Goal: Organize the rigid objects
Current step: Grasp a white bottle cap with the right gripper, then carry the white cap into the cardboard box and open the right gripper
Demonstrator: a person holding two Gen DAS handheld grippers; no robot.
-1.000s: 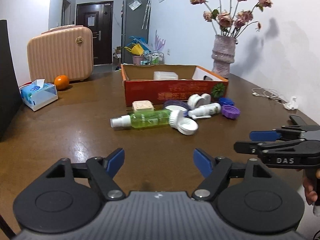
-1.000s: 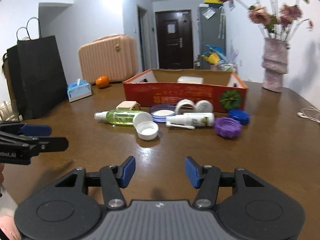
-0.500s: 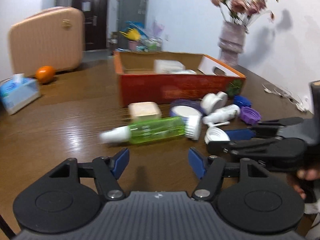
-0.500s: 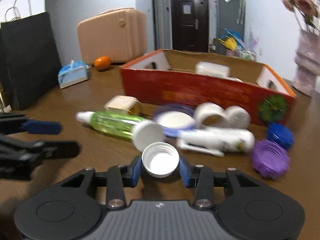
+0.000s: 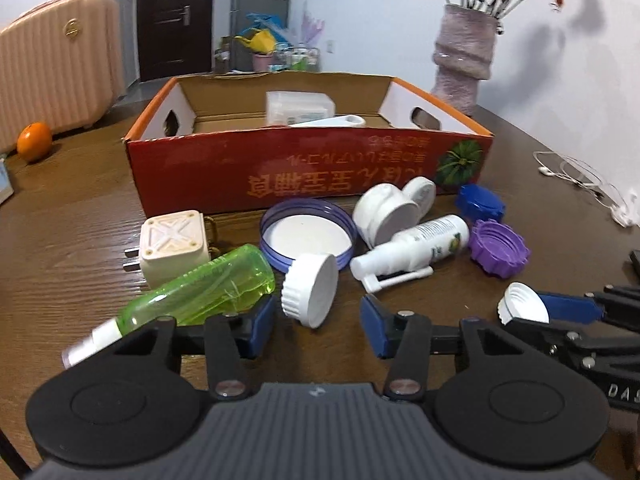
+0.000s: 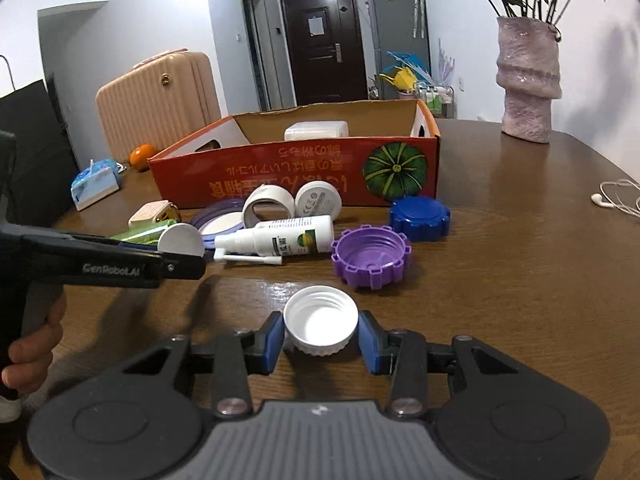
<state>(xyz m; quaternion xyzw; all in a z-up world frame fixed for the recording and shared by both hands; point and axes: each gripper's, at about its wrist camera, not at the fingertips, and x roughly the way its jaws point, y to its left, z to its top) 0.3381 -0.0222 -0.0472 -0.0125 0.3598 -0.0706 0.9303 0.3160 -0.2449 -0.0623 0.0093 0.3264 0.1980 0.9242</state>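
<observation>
A white ribbed cap point(image 5: 310, 294) stands on edge against a green spray bottle point(image 5: 208, 292). My left gripper point(image 5: 316, 328) has this cap between its closing jaws; the pads do not touch it. My right gripper point(image 6: 321, 338) is shut on another white cap point(image 6: 320, 322), open side up, just above the table in front of the pile. That cap point(image 5: 522, 308) also shows at the right of the left wrist view. The red cardboard box point(image 5: 304, 176) behind the pile holds a clear container point(image 5: 300, 106).
The pile holds a white spray bottle point(image 5: 416, 248), a purple lid point(image 6: 370, 258), a blue lid point(image 6: 420, 216), a wide purple-rimmed lid point(image 5: 306, 236), a plug adapter point(image 5: 174, 246) and a white jar point(image 5: 384, 216). A vase point(image 6: 528, 80) stands back right, earphones point(image 6: 616, 198) lie right, and an orange point(image 5: 34, 140) lies left.
Both grippers came forward to the pile. The right one shut on the white cap and drew it clear of the other items. The left jaws narrowed around the cap standing on edge.
</observation>
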